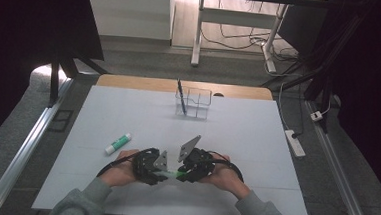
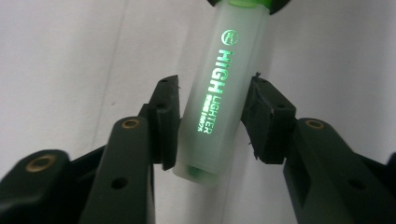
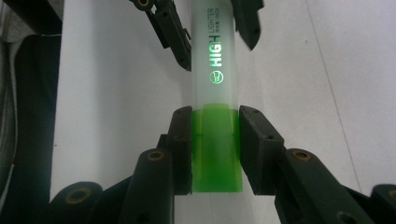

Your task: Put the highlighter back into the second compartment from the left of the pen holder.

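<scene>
Green cap (image 3: pixel 216 149) clamped by right tongs (image 3: pixel 215 149); lettering legible up close.

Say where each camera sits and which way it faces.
High view: above the person's side, looking forward and down on the table; forearms and both hands show.
Left gripper view: rides the left tongs, looking along their jaws at the highlighter body.
Right gripper view: rides the right tongs, whose jaws clamp the green cap.
Shared: both gripper views show the highlighter and the opposite tongs.
</scene>
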### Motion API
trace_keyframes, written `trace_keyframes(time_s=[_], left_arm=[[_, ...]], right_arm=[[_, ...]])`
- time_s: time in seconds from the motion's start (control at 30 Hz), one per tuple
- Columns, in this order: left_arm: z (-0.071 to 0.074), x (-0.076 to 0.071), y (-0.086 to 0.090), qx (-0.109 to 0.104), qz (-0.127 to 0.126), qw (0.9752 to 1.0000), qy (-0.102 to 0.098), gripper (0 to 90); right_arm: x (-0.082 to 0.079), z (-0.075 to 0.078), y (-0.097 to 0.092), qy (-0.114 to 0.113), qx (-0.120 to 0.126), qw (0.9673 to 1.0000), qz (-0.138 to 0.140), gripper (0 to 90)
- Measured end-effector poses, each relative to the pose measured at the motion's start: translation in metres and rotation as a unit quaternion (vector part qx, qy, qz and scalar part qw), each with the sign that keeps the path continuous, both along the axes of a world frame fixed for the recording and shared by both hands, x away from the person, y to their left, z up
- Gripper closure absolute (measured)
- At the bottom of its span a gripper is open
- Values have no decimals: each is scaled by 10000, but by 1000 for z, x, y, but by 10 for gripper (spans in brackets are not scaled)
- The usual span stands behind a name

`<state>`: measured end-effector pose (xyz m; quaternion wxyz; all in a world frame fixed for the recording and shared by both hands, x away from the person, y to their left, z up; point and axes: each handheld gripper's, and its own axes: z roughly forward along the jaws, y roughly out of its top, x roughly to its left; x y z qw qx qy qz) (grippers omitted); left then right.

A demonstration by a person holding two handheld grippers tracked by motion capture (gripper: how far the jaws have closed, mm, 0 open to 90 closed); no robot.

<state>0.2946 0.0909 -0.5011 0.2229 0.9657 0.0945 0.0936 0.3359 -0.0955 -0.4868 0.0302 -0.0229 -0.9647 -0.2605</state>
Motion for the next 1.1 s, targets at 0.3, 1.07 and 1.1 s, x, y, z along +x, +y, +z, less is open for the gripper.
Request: trace_keyframes(time_s=[0.3,1.07,1.1], left_arm=[[2,-2,2,-76,-31,9999,-119,646],[11,8,28,-1052,1183,9859,-541,646],[12,8,29,-1104,1243,9845,-556,646]], right_arm=[[6,5,-5,33,302,9985,-453,592],[17,27,-40,-357,1904,9654,-1746,376],[17,28,-41,-375,1973,9632,-1785,368]])
